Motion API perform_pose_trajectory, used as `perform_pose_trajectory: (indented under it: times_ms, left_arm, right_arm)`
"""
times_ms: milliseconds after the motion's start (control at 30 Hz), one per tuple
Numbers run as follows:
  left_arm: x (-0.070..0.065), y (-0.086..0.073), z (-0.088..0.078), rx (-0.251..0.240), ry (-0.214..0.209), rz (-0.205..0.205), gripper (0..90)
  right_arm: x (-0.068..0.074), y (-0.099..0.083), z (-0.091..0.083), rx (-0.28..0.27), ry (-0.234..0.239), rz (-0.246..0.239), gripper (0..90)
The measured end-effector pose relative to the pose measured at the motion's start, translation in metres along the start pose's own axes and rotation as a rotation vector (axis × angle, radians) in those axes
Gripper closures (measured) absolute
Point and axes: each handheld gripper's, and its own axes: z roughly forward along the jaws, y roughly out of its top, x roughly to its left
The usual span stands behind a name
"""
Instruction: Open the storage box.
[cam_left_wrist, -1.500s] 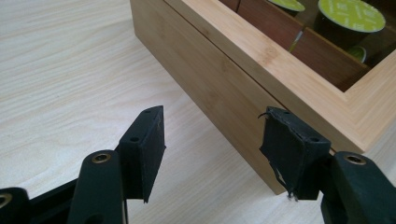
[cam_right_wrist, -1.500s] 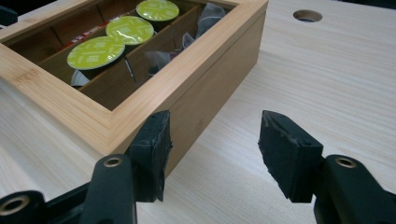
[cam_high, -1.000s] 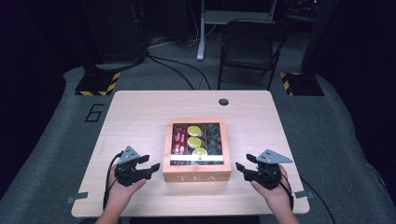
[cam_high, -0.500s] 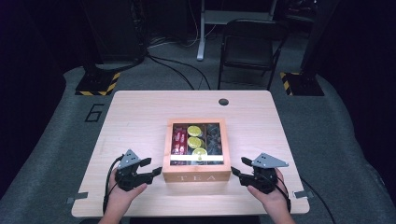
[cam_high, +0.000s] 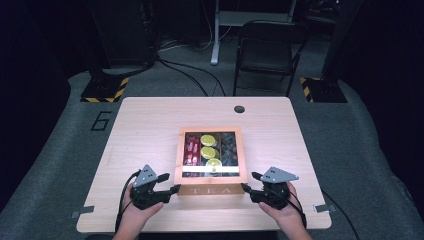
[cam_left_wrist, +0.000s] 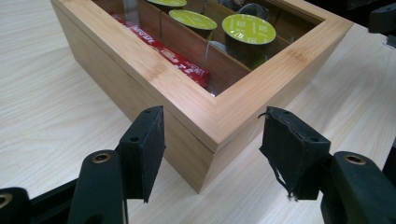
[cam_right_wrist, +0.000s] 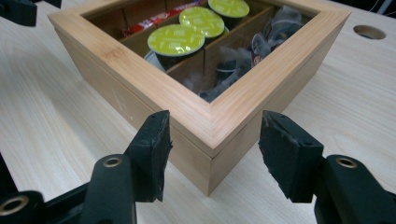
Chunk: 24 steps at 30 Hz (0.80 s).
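Observation:
A bamboo tea box (cam_high: 210, 189) marked TEA stands at the table's front middle, its glass-paned lid down. Under the pane lie red sachets (cam_high: 192, 150), three green-topped capsules (cam_high: 208, 151) and dark tea bags (cam_high: 230, 150). My left gripper (cam_high: 172, 190) is at the box's near left corner. In the left gripper view the left gripper (cam_left_wrist: 215, 149) is open and that corner of the box (cam_left_wrist: 205, 116) stands between the pads. My right gripper (cam_high: 248, 189) is at the near right corner. In the right gripper view the right gripper (cam_right_wrist: 215, 149) is open astride that corner of the box (cam_right_wrist: 210, 126).
The wooden table (cam_high: 150, 130) has a cable hole (cam_high: 239, 108) at the back. Behind it stand a black folding chair (cam_high: 267, 50) and stands on hazard-striped bases (cam_high: 105, 89). Both hands rest near the table's front edge.
Both grippers have edged inward to the box's front corners, the right one more than the left. The box has not moved.

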Motion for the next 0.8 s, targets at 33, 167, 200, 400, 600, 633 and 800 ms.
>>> perform_pose_trajectory:
  times_ms: [33,167,200,400,600,633,800]
  left_arm:
    - [0.0,0.0,0.001,0.003,-0.002,0.005,39.1]
    - [-0.002,-0.002,0.005,0.012,-0.005,0.011,40.1]
    - [-0.001,-0.002,0.005,0.016,-0.008,0.019,43.0]
    - [-0.003,-0.004,0.01,0.044,-0.008,0.027,46.0]
    - [-0.001,-0.005,0.012,0.053,-0.002,0.027,48.1]
    - [-0.001,-0.005,0.012,0.053,-0.002,0.027,48.0]
    - [0.0,-0.006,0.016,0.065,0.017,0.041,48.9]
  right_arm:
    - [0.0,-0.001,0.002,0.009,0.003,-0.001,43.0]
    - [-0.001,-0.004,0.007,0.032,0.017,-0.003,44.7]
    - [-0.001,-0.005,0.009,0.039,0.019,0.006,45.6]
    - [-0.002,-0.007,0.014,0.057,0.041,-0.011,49.9]
    - [-0.004,-0.007,0.015,0.058,0.041,-0.001,55.9]
    - [-0.004,-0.007,0.015,0.058,0.041,-0.001,55.9]
    - [-0.005,-0.008,0.016,0.073,0.046,0.005,55.3]
